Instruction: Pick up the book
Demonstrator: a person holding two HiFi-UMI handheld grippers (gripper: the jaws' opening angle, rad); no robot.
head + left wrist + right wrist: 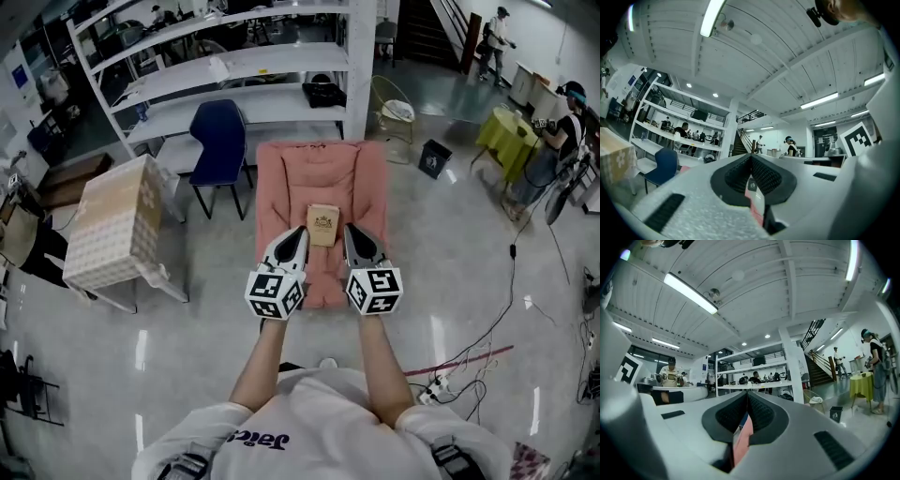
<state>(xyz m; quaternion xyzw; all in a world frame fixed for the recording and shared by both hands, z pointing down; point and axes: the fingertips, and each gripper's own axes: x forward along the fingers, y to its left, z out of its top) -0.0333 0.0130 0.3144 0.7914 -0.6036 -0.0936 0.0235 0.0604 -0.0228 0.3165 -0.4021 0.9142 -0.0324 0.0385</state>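
A small tan book (322, 225) lies flat near the middle of a pink padded lounge chair (281, 183) in the head view. My left gripper (301, 232) reaches toward the book's left edge and my right gripper (350, 229) toward its right edge, so the book lies between the two tips. Both point roughly level and nothing is held. In the left gripper view the left gripper (751, 157) has its jaws pressed together, with only a pink sliver showing below. In the right gripper view the right gripper (747, 394) looks the same. The book shows in neither gripper view.
A blue chair (217, 141) stands left of the pink chair, with a cloth-covered table (117, 225) further left. White shelving (234, 66) runs behind. A black bin (433, 157), a yellow table (504, 136) and floor cables (511, 281) lie to the right. People stand at the back right.
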